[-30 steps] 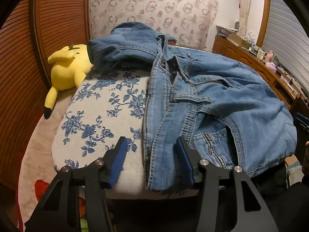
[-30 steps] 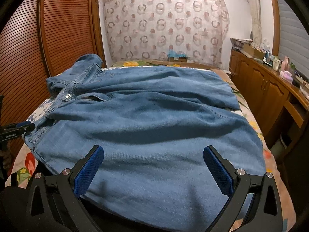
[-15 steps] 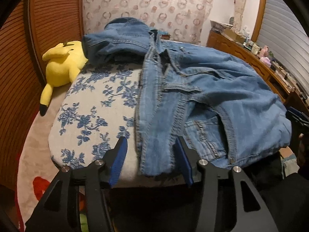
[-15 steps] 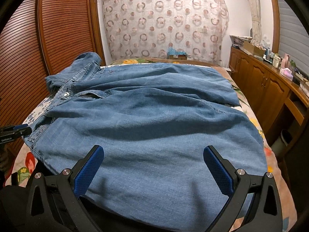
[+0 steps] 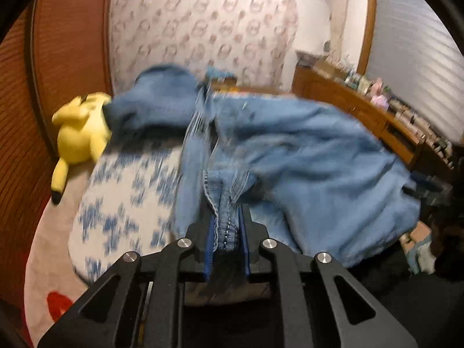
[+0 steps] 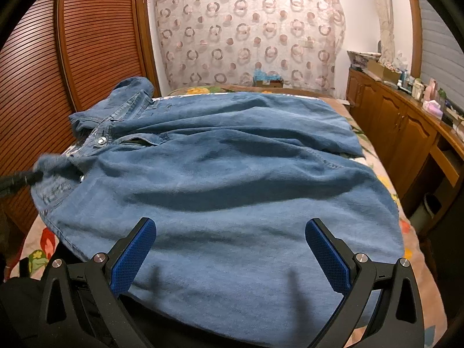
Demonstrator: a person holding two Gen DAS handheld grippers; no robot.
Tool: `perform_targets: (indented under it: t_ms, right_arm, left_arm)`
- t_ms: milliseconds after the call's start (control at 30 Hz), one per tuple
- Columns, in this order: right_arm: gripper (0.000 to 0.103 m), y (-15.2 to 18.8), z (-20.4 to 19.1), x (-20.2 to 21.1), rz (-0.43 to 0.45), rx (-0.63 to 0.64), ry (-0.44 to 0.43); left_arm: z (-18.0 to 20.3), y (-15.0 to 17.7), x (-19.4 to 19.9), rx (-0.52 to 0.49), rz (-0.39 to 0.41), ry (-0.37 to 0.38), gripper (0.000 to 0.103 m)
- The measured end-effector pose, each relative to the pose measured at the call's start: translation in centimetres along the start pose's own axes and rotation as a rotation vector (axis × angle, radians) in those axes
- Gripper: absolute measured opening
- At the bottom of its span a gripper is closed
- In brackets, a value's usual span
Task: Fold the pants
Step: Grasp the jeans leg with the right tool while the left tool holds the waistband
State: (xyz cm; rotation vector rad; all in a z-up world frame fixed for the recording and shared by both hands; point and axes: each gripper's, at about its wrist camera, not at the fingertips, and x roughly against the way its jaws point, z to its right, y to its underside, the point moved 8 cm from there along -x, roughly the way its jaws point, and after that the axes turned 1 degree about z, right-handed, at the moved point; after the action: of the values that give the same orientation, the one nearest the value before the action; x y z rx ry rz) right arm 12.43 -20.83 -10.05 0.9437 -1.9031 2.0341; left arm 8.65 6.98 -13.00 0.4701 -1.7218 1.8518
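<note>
Left gripper (image 5: 227, 229) closed on one jeans (image 5: 304, 156) waistband, lifted, right gripper (image 6: 232, 253) open

Blue denim pants (image 6: 232, 179), yellow plush toy (image 5: 79, 129) (black-tipped tail), blue-flowered white cushion (image 5: 124, 200).

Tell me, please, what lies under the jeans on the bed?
Under the jeans, a white cloth with blue flowers shows at their waist end, and a floral bedspread along the side. The rest beneath stays covered.
</note>
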Motion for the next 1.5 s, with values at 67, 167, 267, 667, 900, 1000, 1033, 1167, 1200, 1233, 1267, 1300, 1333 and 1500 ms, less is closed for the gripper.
perform_targets:
  t_ms: [67, 167, 267, 667, 900, 1000, 1033, 1167, 1200, 1233, 1267, 1300, 1333, 1500]
  right_arm:
    - [0.103, -0.3, -0.1, -0.1, -0.003, 0.002, -0.016]
    - [0.102, -0.2, -0.1, 0.3, 0.000, -0.004, -0.040]
    - [0.101, -0.4, 0.3, 0.6, 0.000, -0.017, -0.068]
    - [0.098, 0.1, 1.2, 1.7, -0.003, -0.016, -0.093]
    - [0.092, 1.0, 2.2, 1.7, -0.046, 0.006, -0.074]
    - [0.087, 2.0, 3.2, 1.6, -0.074, 0.019, -0.054]
    - [0.084, 2.4, 3.5, 1.6, -0.085, 0.020, -0.049]
    - [0.073, 3.2, 4.2, 1.5, -0.118, 0.022, -0.036]
    - [0.070, 3.5, 4.4, 1.6, -0.124, 0.020, -0.037]
    - [0.065, 3.7, 4.7, 1.6, -0.127, 0.021, -0.038]
    - [0.060, 3.8, 4.8, 1.6, -0.133, 0.023, -0.036]
    - [0.058, 3.9, 4.9, 1.6, -0.139, 0.026, -0.033]
    - [0.053, 3.9, 4.9, 1.6, -0.144, 0.027, -0.034]
    - [0.015, 2.6, 6.0, 1.6, -0.148, 0.021, -0.065]
  left_arm:
    - [0.7, -2.1, 0.3, -0.025, 0.037, 0.006, 0.016]
    - [2.0, -5.5, 0.1, -0.069, 0.083, 0.016, 0.016]
    - [3.2, -8.7, -1.0, -0.105, 0.112, 0.020, 0.016]
    - [2.7, -15.0, -7.8, -0.122, 0.091, -0.026, 0.016]
    - [1.8, -14.8, -10.0, -0.090, 0.056, -0.045, 0.016]
    - [1.7, -14.8, -10.0, -0.086, 0.057, -0.044, 0.016]
    - [1.7, -14.8, -10.0, -0.085, 0.057, -0.043, 0.016]
    - [1.9, -14.8, -10.0, -0.084, 0.056, -0.042, 0.016]
    - [1.9, -14.8, -10.0, -0.084, 0.056, -0.042, 0.016]
    - [1.9, -14.8, -10.0, -0.083, 0.057, -0.041, 0.016]
    - [1.9, -14.8, -10.0, -0.082, 0.056, -0.040, 0.016]
    - [1.9, -14.8, -9.9, -0.078, 0.056, -0.038, 0.016]
    - [1.9, -14.7, -9.9, -0.077, 0.056, -0.036, 0.016]
    - [2.4, -15.1, -9.4, -0.082, 0.069, -0.028, 0.016]
